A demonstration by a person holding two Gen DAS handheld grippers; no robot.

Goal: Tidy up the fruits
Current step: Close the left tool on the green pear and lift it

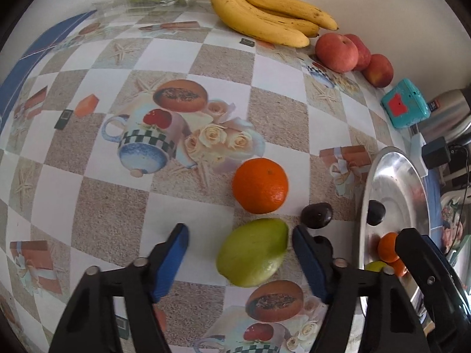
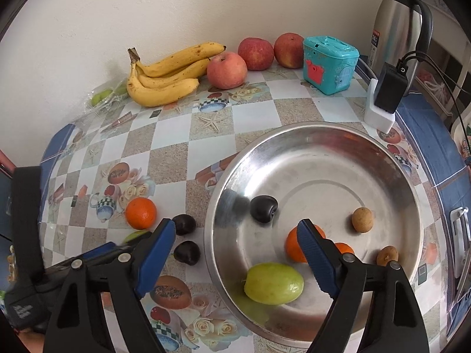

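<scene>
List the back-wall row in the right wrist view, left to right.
Yellow banana bunch → pale red apple → dark red apple → third red apple → turquoise plastic toy box → steel thermos jug.

The tall stainless-steel thermos jug with the black handle [image 2: 396, 14], standing at the far right corner of the table in the right wrist view, carries a small dark label [image 2: 374, 40] on its side. On it the number "24" can be made out in white, with a red mark above; the smaller print below is too fine to read. In the left wrist view the same label [image 1: 433, 105] is only a blur. The black power adapter [image 2: 391, 86] plugged into the white socket block shows a small white power symbol near its top edge. No other writing can be read in either view.
</scene>
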